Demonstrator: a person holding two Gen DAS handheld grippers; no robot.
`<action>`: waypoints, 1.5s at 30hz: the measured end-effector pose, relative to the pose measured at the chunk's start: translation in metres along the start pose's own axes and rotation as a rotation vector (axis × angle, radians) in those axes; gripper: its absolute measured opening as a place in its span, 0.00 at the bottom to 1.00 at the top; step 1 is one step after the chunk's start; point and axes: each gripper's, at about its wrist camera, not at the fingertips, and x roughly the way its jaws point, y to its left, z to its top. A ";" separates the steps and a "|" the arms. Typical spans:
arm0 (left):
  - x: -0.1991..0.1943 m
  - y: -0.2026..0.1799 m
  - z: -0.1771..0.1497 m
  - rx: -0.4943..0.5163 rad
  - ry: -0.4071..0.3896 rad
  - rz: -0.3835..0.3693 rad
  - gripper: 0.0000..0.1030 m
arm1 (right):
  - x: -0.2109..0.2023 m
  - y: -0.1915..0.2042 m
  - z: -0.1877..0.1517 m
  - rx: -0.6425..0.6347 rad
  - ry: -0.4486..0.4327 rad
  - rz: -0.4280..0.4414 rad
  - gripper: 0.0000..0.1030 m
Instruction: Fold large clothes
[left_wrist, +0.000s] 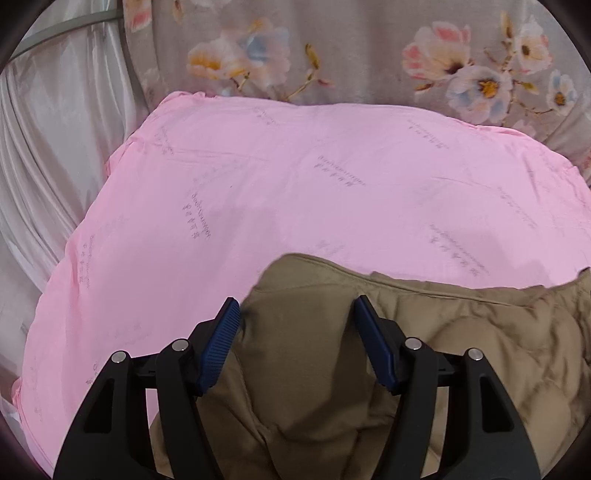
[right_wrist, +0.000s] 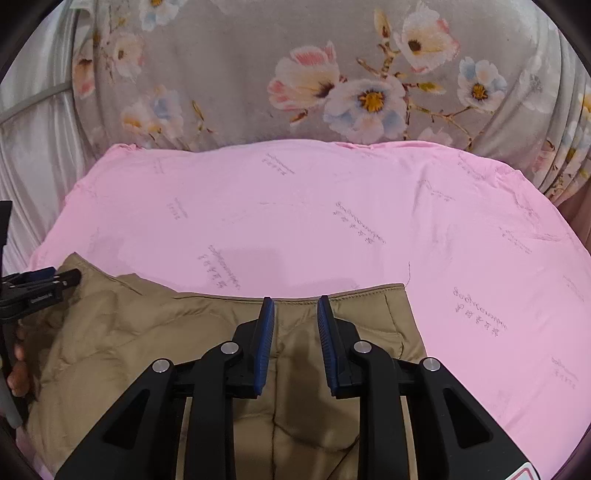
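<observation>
Khaki quilted jacket (right_wrist: 155, 332) lengthwise across pink sheet (right_wrist: 332, 229), both tools, left (left_wrist: 297, 314) and right (right_wrist: 295, 306), spread above it.

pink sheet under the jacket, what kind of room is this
Probably a bedroom: the tan puffer jacket lies on a bed's pink sheet, with a floral curtain hanging behind.

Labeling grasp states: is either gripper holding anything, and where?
Nothing held. Left gripper and right gripper are both open over the jacket's far edge.
</observation>
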 end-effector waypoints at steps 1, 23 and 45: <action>0.008 0.003 -0.001 -0.013 0.012 0.005 0.61 | 0.009 -0.003 -0.002 0.005 0.019 -0.015 0.21; 0.052 0.025 -0.030 -0.176 0.045 -0.004 0.78 | 0.048 -0.033 -0.040 0.165 0.069 0.021 0.17; 0.004 0.006 -0.024 -0.090 -0.044 0.063 0.78 | 0.008 -0.017 -0.028 0.157 0.002 0.024 0.27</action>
